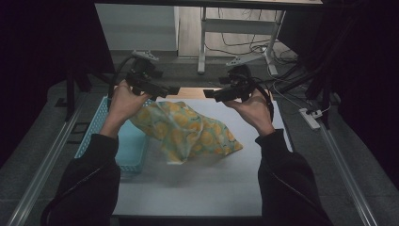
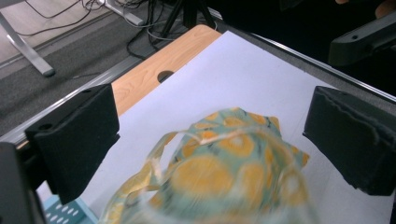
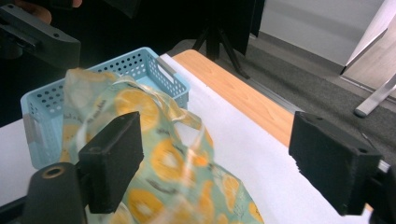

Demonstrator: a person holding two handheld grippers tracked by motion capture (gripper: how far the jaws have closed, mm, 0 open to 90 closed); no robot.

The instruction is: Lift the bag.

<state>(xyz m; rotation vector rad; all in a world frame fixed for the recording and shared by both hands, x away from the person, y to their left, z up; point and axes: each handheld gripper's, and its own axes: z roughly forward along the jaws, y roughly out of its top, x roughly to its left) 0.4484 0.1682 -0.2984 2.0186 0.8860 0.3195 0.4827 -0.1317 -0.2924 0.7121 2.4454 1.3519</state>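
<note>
Cloth bag (image 1: 188, 131) with yellow fruit print lies crumpled on the white table sheet (image 1: 197, 183), one end over the blue basket (image 1: 101, 123), below both released, wide jaws. It looks light and limp; I would pinch its thin strap (image 2: 156, 156) or hem.

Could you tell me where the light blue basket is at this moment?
In the high view the light blue basket sits at the table's left edge, under the left hand, with the yellow-patterned cloth draped beside its right wall.
</note>
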